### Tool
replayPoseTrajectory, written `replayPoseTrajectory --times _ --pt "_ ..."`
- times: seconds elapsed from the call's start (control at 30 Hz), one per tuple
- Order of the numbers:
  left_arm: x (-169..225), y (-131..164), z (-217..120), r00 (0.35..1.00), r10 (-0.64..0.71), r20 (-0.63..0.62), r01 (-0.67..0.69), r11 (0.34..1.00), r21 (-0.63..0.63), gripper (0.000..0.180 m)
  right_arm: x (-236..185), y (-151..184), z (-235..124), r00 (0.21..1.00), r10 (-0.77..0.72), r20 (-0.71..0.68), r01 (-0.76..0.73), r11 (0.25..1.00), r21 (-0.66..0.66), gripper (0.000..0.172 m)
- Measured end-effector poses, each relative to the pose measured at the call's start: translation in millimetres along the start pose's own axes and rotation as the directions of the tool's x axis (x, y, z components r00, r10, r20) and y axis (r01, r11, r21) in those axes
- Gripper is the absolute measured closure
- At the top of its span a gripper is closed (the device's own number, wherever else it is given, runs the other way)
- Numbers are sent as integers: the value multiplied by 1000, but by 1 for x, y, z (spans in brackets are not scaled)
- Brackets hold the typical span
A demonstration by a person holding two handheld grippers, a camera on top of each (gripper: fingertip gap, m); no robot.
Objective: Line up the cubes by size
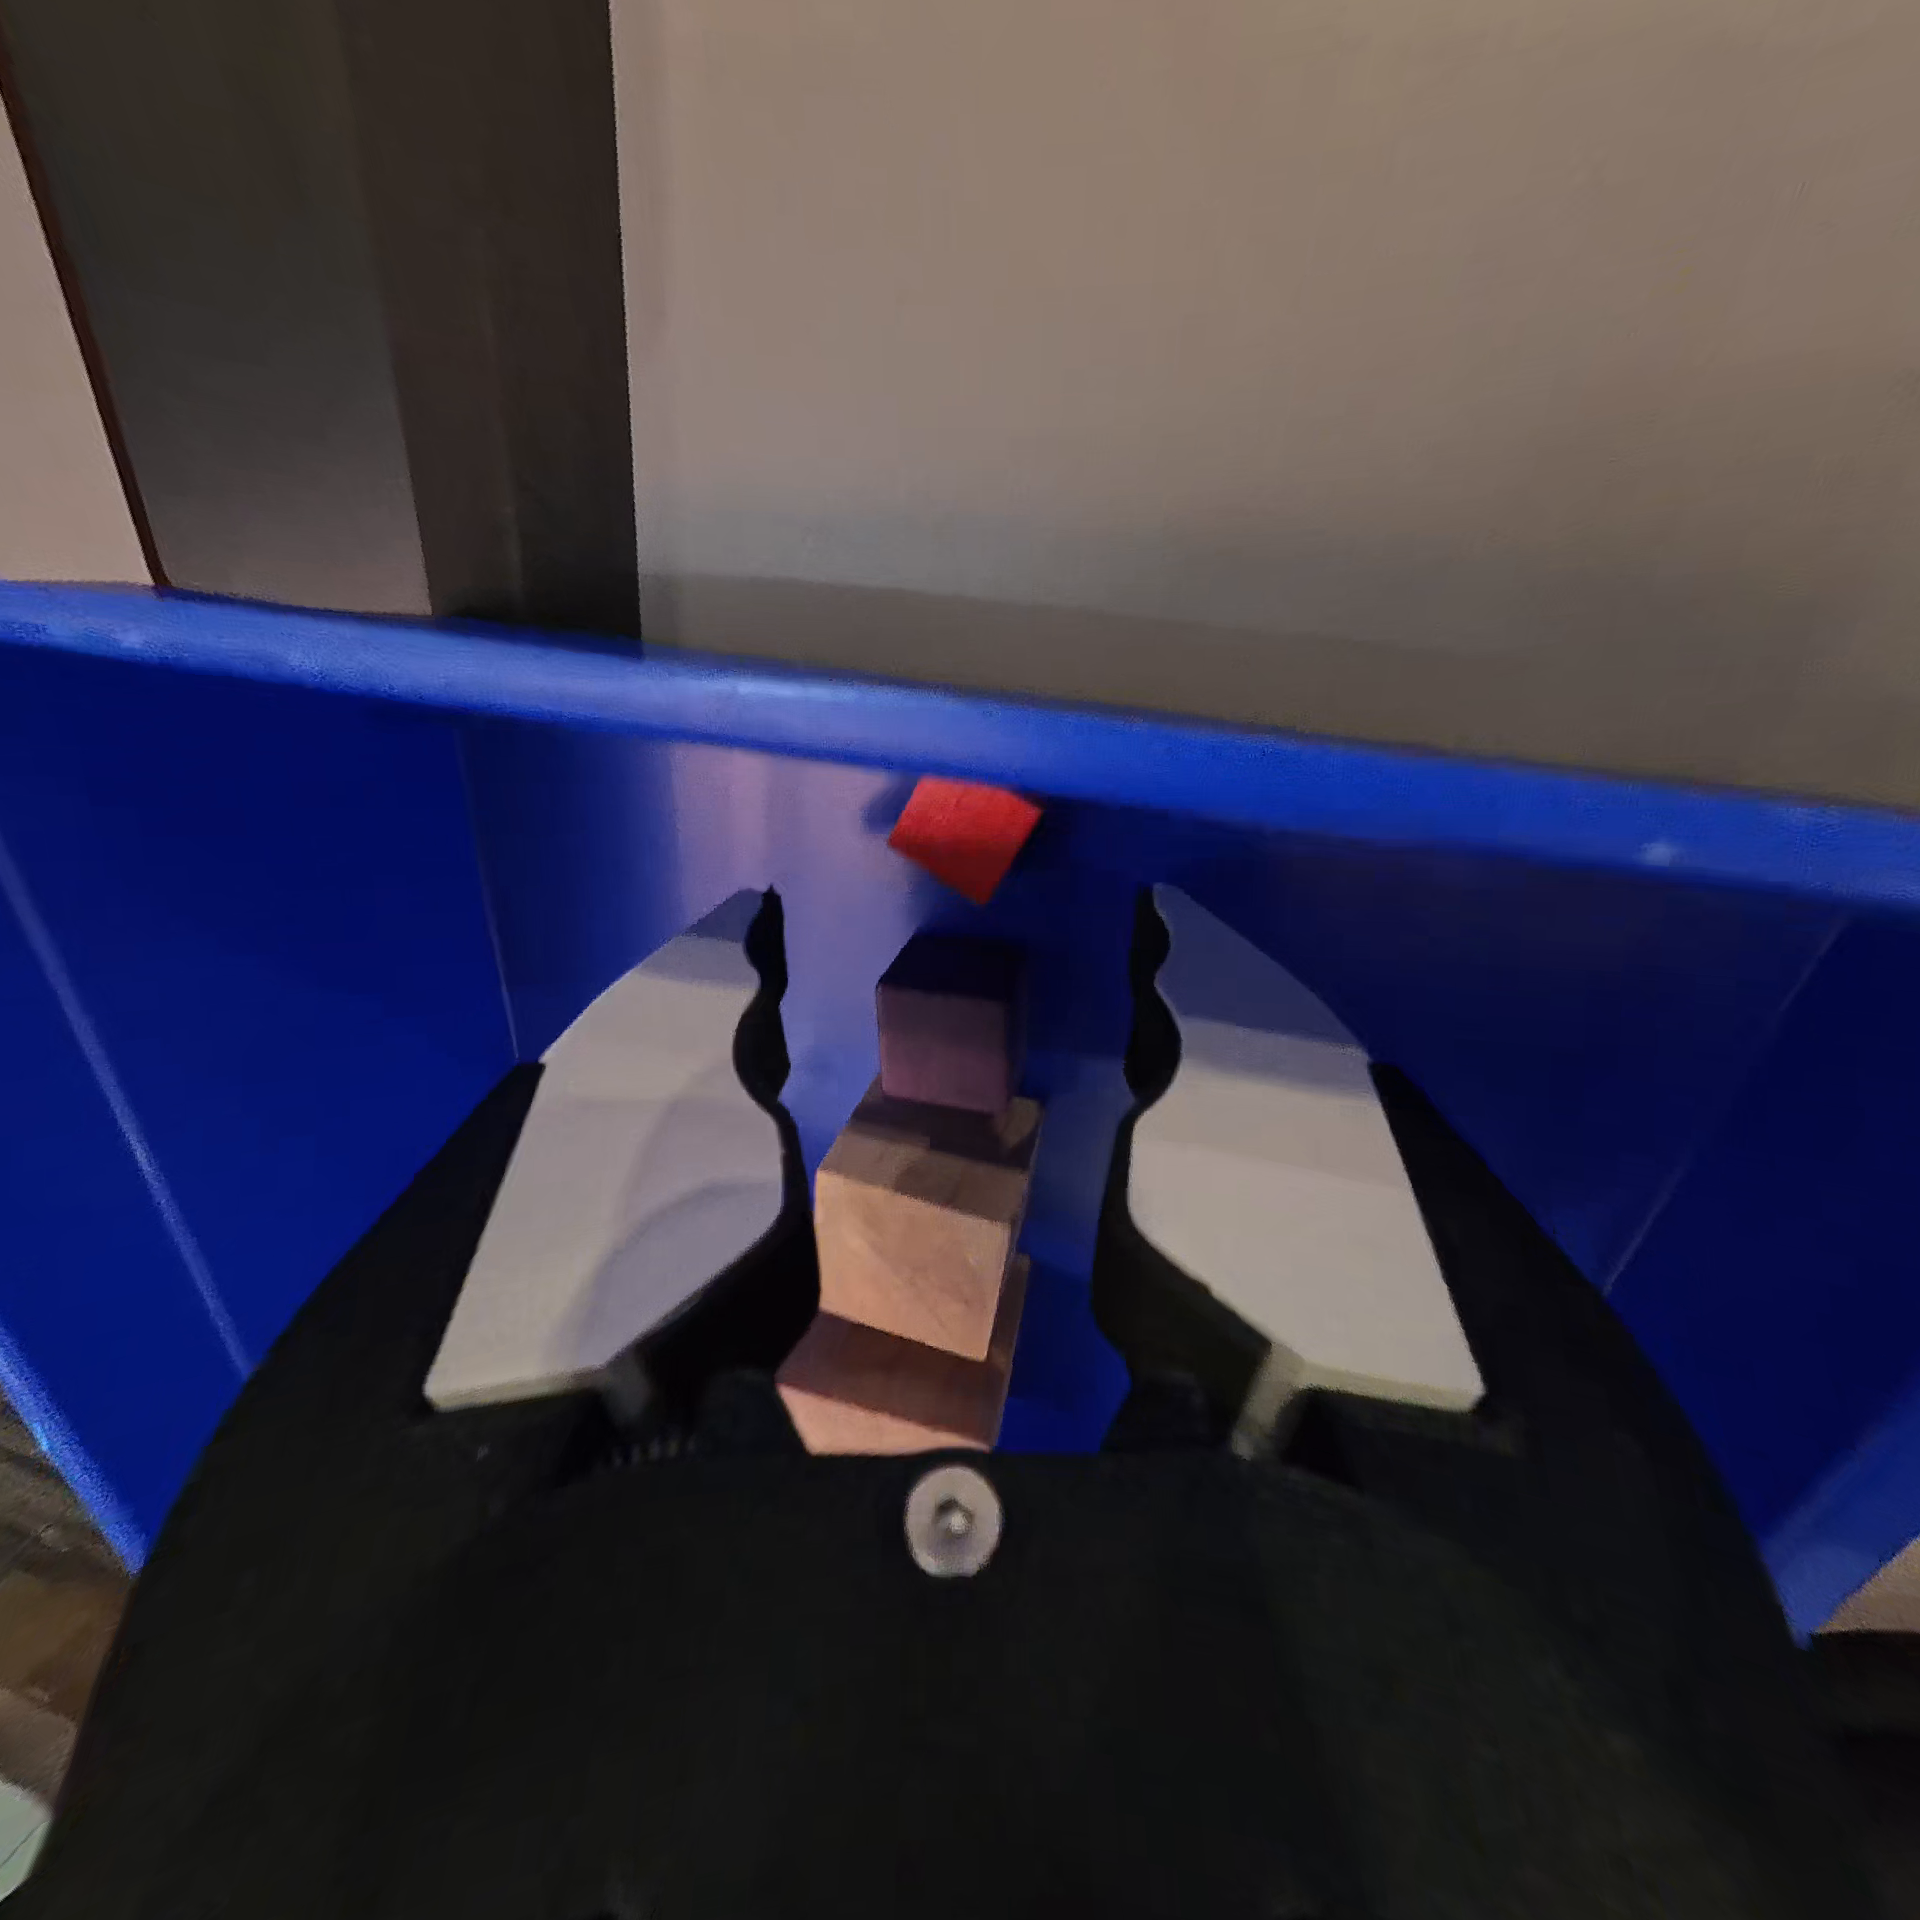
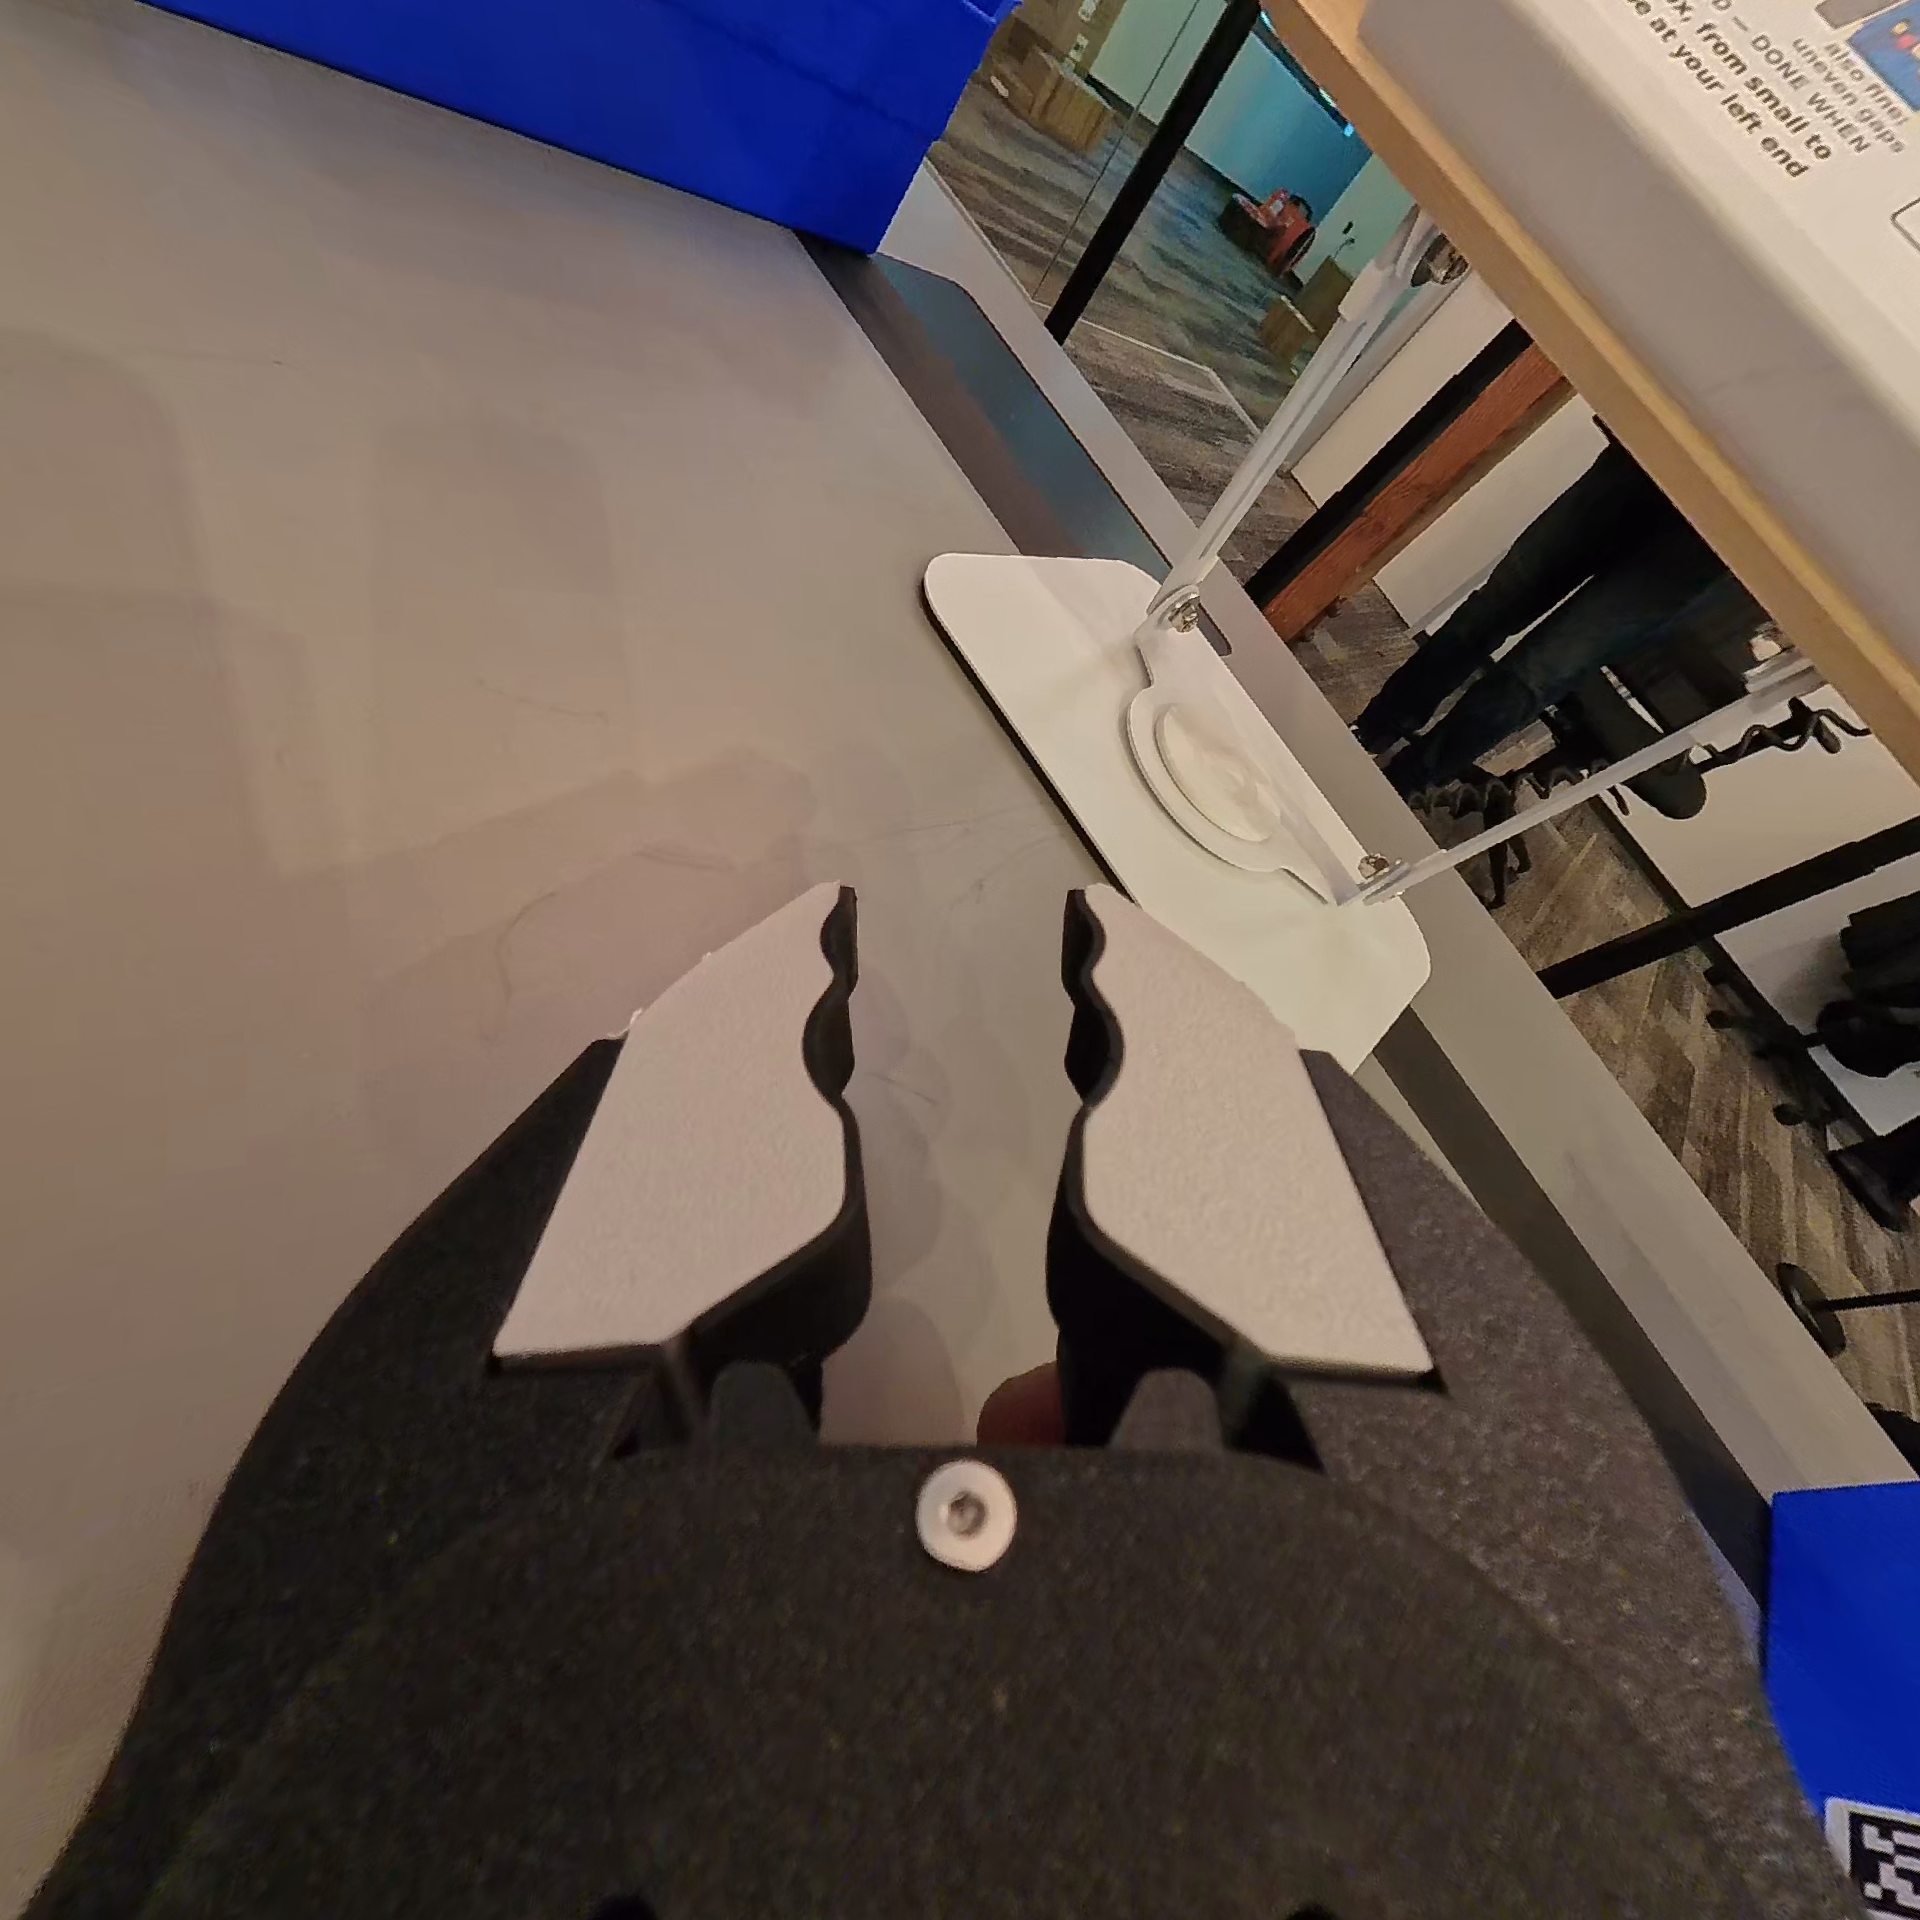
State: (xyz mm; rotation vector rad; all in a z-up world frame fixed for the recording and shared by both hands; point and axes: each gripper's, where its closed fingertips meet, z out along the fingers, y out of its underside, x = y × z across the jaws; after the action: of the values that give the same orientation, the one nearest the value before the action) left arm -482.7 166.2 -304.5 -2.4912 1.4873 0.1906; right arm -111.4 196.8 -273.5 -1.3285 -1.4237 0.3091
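Inside the blue bin [image 1: 312, 935], the left tongs [image 1: 956, 904] stood wide apart with nothing gripped; both fingers [image 1: 764, 997] were clear of the cubes. Between the fingers ran a row of wooden cubes leading away toward the bin's far wall: a pale brown cube [image 1: 883, 1392] nearest, partly hidden by the tongs' body, then a light tan cube [image 1: 914, 1268], then a darker purple-brown cube [image 1: 948, 1039]. They looked to get smaller going away, though perspective may account for some of that. The three appeared to touch or nearly touch one another; cannot tell which. A red cube [image 1: 964, 836] sat beyond the row, close to the far wall under the bin's rim, turned at an angle to the others and apart from the purple-brown one. Left view was somewhat blurred. Over the grey desk [image 2: 416, 623], the right tongs [image 2: 961, 914] were part open with only bare desk showing between the fingers [image 2: 727, 1091], gripping nothing. A white flat stand base [image 2: 1039, 644] lay at the desk's right edge, just beyond the right fingertip, with thin clear rods rising from it. Blue bin [image 2: 675, 94] showed at the desk's far edge in that view, well apart from the right tongs.
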Motion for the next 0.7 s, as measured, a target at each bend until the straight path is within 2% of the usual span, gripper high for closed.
replayPoseTrajectory --times 0.17,0.3,0.7 --pt "-2 -4 -15 999 -37 1 37 997 74 118 0 0 0 1000 0 1 0 1000 -1 134" --pt "2 -3 -10 1000 -2 -5 2 1000 30 116 0 0 0 1000 1 2 -1 1000 2 134" --pt "-2 -3 -11 1000 -1 -21 2 998 62 122 0 0 0 1000 7 1 -7 1000 0 134"
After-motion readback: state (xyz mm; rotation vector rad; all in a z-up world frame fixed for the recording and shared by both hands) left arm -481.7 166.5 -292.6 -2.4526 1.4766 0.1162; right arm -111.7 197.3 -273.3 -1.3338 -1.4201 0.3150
